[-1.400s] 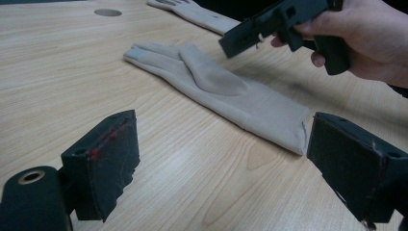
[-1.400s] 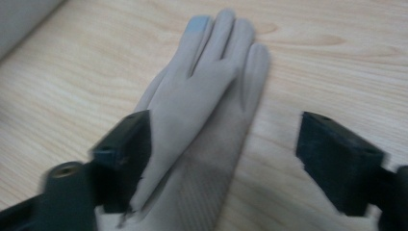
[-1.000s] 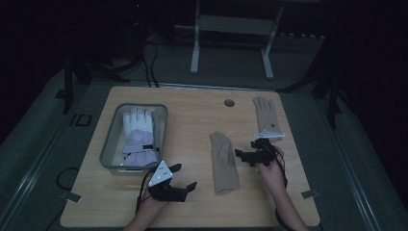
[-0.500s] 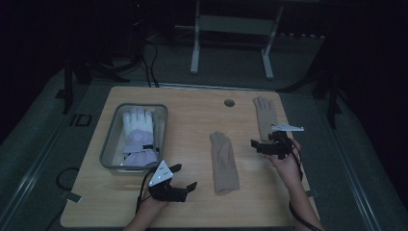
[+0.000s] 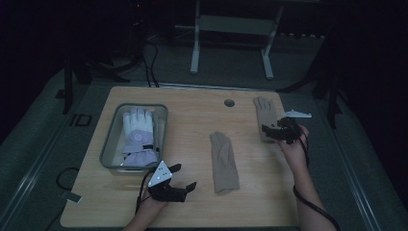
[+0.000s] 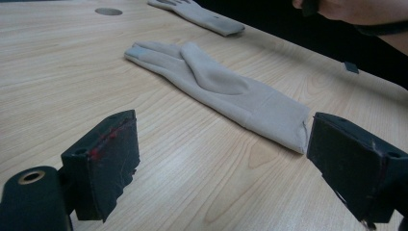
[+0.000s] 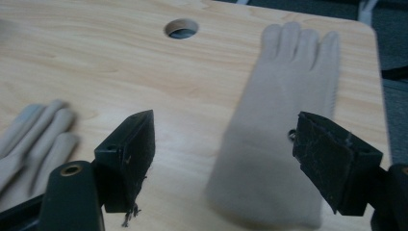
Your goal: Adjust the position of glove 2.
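A beige glove (image 5: 224, 163) (image 6: 226, 89) lies flat mid-table, fingers pointing to the back. A second beige glove (image 5: 266, 115) (image 7: 284, 130) lies at the back right. My right gripper (image 5: 267, 133) (image 7: 226, 144) hovers over this glove's cuff end. Its jaws have just been closing a little but still stand wide, and the glove lies below them with neither pad pressing on it. My left gripper (image 5: 186, 175) (image 6: 221, 144) rests open near the front edge, aimed at the middle glove's cuff, with bare wood between its jaws.
A clear bin (image 5: 111, 144) on the left of the wooden table (image 5: 192, 120) holds white and lavender gloves (image 5: 138, 126). A round cable hole (image 5: 229, 103) (image 7: 181, 28) is at the back centre. A metal stand (image 5: 231, 24) rises beyond the table.
My right gripper has moved right and toward the back, from beside the middle glove to over the far right glove's cuff. The left gripper has stayed put.
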### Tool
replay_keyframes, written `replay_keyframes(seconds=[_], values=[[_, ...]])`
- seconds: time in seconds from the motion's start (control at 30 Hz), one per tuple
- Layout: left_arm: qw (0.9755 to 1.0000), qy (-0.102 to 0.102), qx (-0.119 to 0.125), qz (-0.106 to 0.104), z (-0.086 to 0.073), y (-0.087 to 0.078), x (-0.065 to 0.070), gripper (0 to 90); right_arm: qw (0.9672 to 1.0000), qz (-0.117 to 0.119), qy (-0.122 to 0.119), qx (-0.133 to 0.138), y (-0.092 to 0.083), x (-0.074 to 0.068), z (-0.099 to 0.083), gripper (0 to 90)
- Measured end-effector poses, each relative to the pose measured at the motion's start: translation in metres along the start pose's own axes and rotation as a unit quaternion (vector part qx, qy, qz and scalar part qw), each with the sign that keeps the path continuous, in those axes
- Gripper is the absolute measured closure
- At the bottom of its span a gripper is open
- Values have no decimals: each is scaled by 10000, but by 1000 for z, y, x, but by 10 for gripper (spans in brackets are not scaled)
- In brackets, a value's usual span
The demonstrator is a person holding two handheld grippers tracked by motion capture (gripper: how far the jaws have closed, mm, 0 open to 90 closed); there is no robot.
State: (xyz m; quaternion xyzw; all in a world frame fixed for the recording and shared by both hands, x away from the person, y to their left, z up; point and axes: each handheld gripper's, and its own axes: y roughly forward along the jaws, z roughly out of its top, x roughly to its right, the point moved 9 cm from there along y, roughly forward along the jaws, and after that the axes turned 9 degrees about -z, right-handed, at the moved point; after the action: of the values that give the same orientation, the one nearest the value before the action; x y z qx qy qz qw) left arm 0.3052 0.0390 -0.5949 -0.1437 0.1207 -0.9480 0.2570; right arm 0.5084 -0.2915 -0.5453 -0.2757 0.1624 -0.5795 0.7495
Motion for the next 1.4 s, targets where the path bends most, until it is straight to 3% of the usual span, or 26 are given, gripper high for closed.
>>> replay_keyframes(seconds=[0.27,0.4,0.63,0.77,0.93,1.0,1.07,1.23,1.3,1.4], values=[[9999,102,38,51,1,0,1,116,10000,42,-26,-39,16,12,11,252],[9999,82,68,110,2,-1,1,74,9999,-110,2,-13,25,21,19,282],[9996,60,127,258,4,-4,-1,23,9989,-350,247,-207,45,38,28,315],[9996,46,111,242,4,-5,-1,23,9965,-483,513,-451,61,49,27,345],[9997,36,93,204,2,-5,0,23,9960,-543,375,-608,75,47,21,346],[9997,16,137,202,3,-6,-1,23,9961,-463,439,-611,82,45,19,346],[9997,-12,144,196,4,-6,-1,23,9943,-659,379,-743,90,47,16,346],[9999,-8,68,155,2,-6,0,23,9906,-798,565,-954,105,51,8,346],[9999,-8,74,155,1,-6,0,24,9896,-884,364,-1077,110,51,3,346],[9999,-20,50,137,0,-5,0,24,9901,-833,366,-1073,114,50,-2,377]])
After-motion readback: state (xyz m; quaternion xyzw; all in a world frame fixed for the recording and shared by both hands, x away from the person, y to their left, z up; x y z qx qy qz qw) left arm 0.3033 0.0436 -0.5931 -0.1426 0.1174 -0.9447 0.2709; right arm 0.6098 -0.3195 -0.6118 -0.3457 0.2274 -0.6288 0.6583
